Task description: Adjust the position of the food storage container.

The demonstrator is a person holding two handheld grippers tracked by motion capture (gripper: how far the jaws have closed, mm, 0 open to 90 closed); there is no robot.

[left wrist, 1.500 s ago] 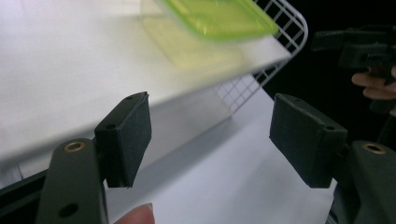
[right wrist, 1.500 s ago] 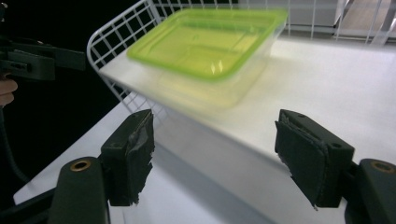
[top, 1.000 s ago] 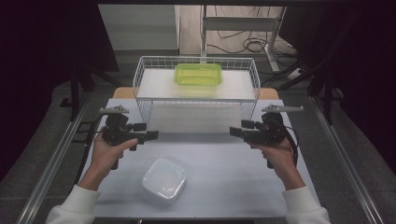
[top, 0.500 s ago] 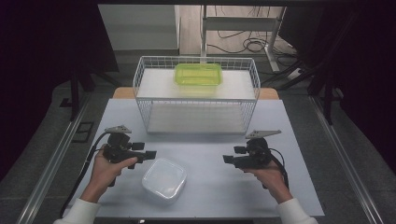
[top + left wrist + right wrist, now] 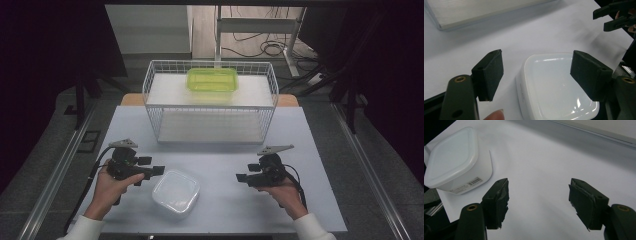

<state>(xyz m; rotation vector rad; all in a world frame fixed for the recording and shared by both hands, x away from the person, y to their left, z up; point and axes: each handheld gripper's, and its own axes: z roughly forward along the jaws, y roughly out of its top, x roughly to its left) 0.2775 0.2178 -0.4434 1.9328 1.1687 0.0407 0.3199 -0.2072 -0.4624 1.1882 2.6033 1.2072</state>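
Note:
A white lidded square container (image 5: 175, 192) rests on the table near its front edge, seen too in the left gripper view (image 5: 556, 85) and the right gripper view (image 5: 454, 160). My left gripper (image 5: 156, 170) is open just left of it, its jaws spread above the container's lid (image 5: 536, 75). My right gripper (image 5: 242, 177) is open, well to the right of the container, with nothing between its jaws (image 5: 539, 202). A green lidded box (image 5: 212, 80) sits inside the white wire basket (image 5: 210, 107) at the back.
The pale table top (image 5: 220, 160) lies bare between container and right gripper. The wire basket stands across the table's far middle. Dark floor and metal rails (image 5: 55, 170) flank the table. Cables (image 5: 95, 175) trail from both grippers.
Both grippers have moved toward me and down to the table's front half. The left one now reaches the white container's left side. The container has not moved.

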